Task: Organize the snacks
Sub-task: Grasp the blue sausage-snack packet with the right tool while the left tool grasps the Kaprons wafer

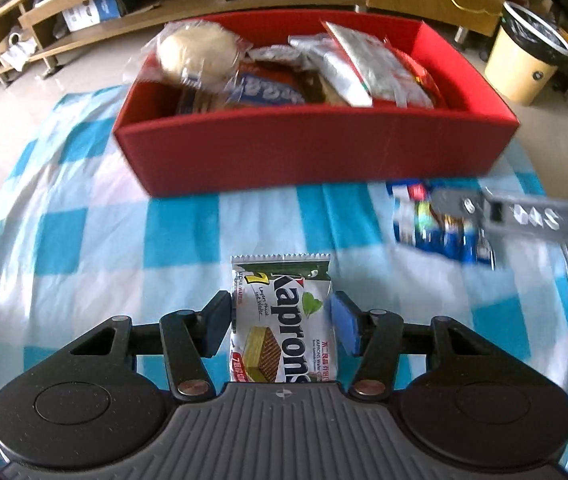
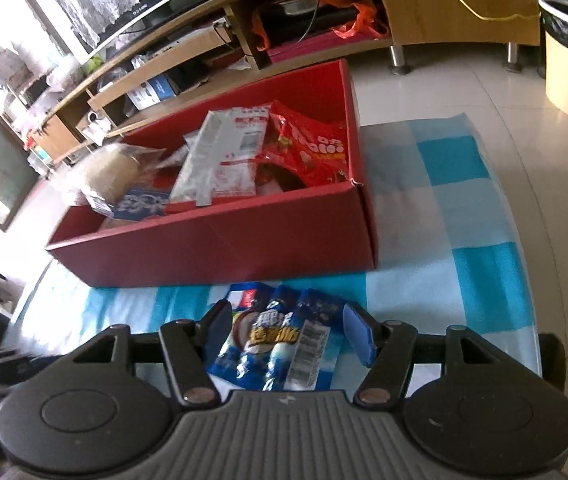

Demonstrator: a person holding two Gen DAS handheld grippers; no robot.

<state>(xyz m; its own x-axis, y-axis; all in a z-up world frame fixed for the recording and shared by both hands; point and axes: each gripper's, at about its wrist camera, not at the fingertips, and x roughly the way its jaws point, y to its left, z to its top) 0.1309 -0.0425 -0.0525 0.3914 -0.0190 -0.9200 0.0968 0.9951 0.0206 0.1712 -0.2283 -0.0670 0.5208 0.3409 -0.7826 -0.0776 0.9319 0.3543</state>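
Pickup step, both hands at once. Left gripper straddles Kaprons wafer pack flat on checked cloth, pads touching or nearly, can't tell if gripped. Right gripper jaws partly open around blue snack bag, gaps both sides. Next: squeeze, lift, clear near wall of red box. Box already piled with packets, little room
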